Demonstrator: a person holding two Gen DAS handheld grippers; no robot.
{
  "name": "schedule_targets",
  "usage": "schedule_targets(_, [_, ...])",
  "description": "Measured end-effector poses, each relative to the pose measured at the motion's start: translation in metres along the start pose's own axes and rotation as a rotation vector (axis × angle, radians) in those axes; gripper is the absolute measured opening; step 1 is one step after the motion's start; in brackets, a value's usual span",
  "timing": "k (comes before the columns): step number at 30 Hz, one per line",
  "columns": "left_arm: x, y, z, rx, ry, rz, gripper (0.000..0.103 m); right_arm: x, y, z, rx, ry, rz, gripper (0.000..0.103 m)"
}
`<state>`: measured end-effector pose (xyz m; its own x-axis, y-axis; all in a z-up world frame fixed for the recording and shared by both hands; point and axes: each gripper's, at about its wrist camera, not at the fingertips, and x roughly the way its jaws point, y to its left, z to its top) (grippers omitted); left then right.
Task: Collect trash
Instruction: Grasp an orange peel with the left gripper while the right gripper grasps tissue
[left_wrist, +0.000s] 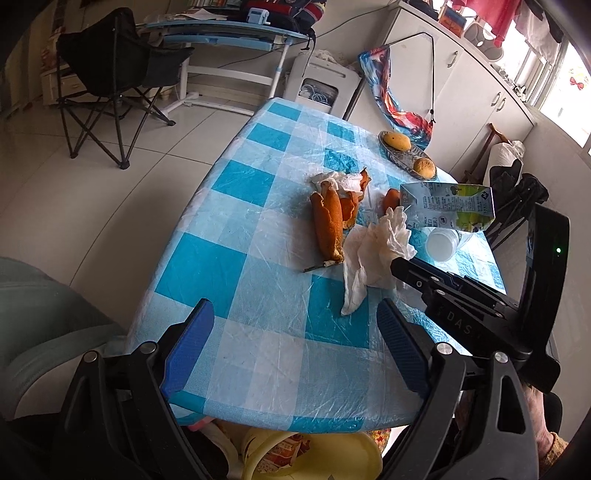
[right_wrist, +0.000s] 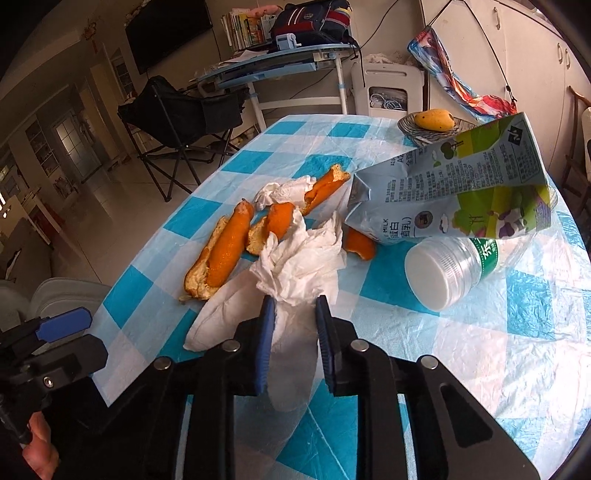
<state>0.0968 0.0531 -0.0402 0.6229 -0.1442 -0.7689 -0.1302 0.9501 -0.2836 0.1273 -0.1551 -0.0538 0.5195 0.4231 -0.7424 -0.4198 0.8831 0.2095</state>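
Note:
A crumpled white tissue (right_wrist: 299, 266) lies on the blue-checked tablecloth (right_wrist: 480, 350); my right gripper (right_wrist: 293, 306) is shut on its near end. The tissue also shows in the left wrist view (left_wrist: 373, 258), with the right gripper (left_wrist: 397, 264) touching it. Orange peels (right_wrist: 225, 251) (left_wrist: 328, 221), a second tissue (right_wrist: 284, 190), a milk carton (right_wrist: 454, 192) (left_wrist: 447, 206) and a lying plastic bottle (right_wrist: 443, 273) (left_wrist: 441, 245) sit beyond. My left gripper (left_wrist: 295, 314) is open and empty over the table's near edge.
A dish with yellow fruit (left_wrist: 406, 151) (right_wrist: 432, 123) stands at the far right of the table. A yellow bin (left_wrist: 310, 458) sits below the near table edge. A black folding chair (left_wrist: 107, 85) and a blue desk (left_wrist: 221, 33) stand beyond on the tiled floor.

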Motion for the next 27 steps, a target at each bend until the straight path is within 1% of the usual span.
schedule_targets(4, [0.009, -0.003, 0.007, -0.002, -0.002, 0.008, 0.086, -0.022, -0.013, -0.012, 0.007, 0.008, 0.01, 0.012])
schedule_targets(8, [0.02, -0.008, 0.017, -0.019, -0.007, 0.009, 0.086, -0.038, -0.032, -0.028, 0.076, 0.009, -0.001, 0.012])
schedule_targets(12, [0.038, -0.015, 0.03, -0.037, -0.006, 0.005, 0.086, -0.034, -0.045, -0.036, 0.138, 0.034, -0.001, 0.012])
schedule_targets(14, [0.05, -0.02, 0.035, -0.041, 0.0, 0.015, 0.086, -0.034, -0.046, -0.035, 0.146, 0.03, -0.001, 0.023])
schedule_targets(15, [0.055, -0.022, 0.038, -0.041, 0.002, 0.021, 0.086, -0.036, -0.047, -0.035, 0.155, 0.017, 0.002, 0.039])
schedule_targets(16, [0.06, -0.024, 0.04, -0.04, 0.001, 0.031, 0.086, -0.037, -0.048, -0.034, 0.164, 0.007, 0.009, 0.046])
schedule_targets(23, [0.086, -0.027, 0.056, -0.052, -0.019, 0.085, 0.085, -0.032, -0.052, -0.032, 0.199, -0.002, 0.026, 0.046])
schedule_targets(25, [0.092, -0.027, 0.057, -0.031, -0.015, 0.086, 0.069, -0.033, -0.052, -0.031, 0.2, -0.015, 0.019, 0.043])
schedule_targets(26, [0.093, -0.029, 0.057, -0.009, -0.024, 0.086, 0.063, -0.033, -0.052, -0.029, 0.2, -0.022, 0.016, 0.043])
schedule_targets(27, [0.093, -0.03, 0.056, 0.01, -0.019, 0.08, 0.051, -0.033, -0.051, -0.028, 0.2, -0.027, 0.013, 0.043])
